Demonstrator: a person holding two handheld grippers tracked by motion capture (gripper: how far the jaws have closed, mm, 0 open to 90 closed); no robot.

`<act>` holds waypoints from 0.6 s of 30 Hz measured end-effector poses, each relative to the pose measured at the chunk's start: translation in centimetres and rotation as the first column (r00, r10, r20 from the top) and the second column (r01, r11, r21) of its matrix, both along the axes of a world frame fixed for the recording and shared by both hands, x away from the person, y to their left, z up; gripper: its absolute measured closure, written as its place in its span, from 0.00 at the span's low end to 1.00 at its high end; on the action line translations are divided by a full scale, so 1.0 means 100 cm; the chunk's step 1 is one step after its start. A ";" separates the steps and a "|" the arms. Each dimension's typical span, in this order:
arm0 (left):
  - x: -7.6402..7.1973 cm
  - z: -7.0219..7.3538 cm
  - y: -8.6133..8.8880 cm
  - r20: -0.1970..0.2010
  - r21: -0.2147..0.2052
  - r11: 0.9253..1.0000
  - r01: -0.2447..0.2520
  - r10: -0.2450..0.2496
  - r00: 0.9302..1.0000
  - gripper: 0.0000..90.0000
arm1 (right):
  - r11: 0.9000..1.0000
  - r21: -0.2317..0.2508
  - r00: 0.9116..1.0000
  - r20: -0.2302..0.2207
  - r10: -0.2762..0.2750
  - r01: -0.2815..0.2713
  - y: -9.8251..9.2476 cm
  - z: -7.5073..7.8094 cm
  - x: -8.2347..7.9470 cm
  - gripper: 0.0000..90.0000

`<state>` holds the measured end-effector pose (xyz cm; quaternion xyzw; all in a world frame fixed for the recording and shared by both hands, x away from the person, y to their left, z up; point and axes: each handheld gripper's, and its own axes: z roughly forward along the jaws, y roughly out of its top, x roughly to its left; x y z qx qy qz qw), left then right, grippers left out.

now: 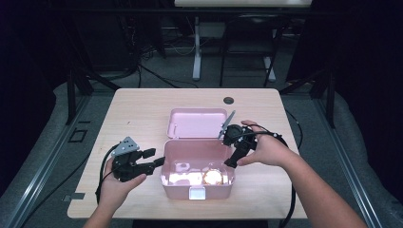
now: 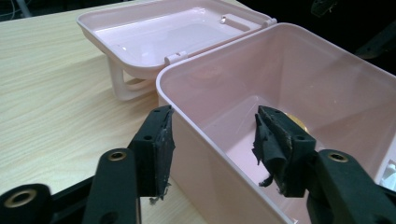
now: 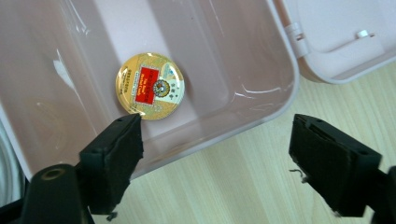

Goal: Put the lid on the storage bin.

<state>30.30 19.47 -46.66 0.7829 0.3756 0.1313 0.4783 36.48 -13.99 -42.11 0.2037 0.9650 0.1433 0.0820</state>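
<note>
On table, centre: pink box (image 1: pixel 197 178), lid (image 1: pixel 196 122) swung fully open behind it, lying flat on its handle, inside facing up.
Box contents: round gold tin (image 3: pixel 150 86) with red label, flat on the box floor, near the right end in the high view; something pale beside it there, too glared to tell.
Left gripper (image 1: pixel 159 161): held in the person's left hand (image 1: pixel 114 187), at the box's left wall, pointing right.
Left jaws: wide apart, straddling the box's left wall in the left gripper view, one jaw outside, one inside; pads not pressing the wall, nothing gripped.
Right gripper (image 1: pixel 229 164): in the person's right hand (image 1: pixel 268 149), above the box's right rim, tilted down and inward.
Right jaws: spread wide, empty; in the right gripper view one jaw is over the box interior just below the tin, the other over bare table outside the rim.
Tin vs right jaws: close, apart, not touched.
Table (image 1: pixel 142 114): light wood, dark round hole near far edge.
</note>
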 end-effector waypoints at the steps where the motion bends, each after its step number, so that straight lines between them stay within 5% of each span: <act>1: 0.000 0.000 0.000 -0.002 0.007 1.000 0.010 -0.010 1.000 0.57 | 1.000 0.021 1.000 0.005 -0.012 0.012 -0.003 0.001 0.000 0.22; 12: -0.001 -0.004 -0.003 -0.019 0.034 0.999 0.025 -0.024 1.000 0.69 | 0.980 0.186 0.996 0.030 -0.078 0.072 -0.020 -0.005 -0.001 0.34; 18: 0.000 -0.006 -0.004 -0.033 0.041 0.999 0.031 -0.030 0.999 0.73 | 0.970 0.226 0.992 0.061 -0.111 0.094 -0.025 -0.006 -0.002 0.41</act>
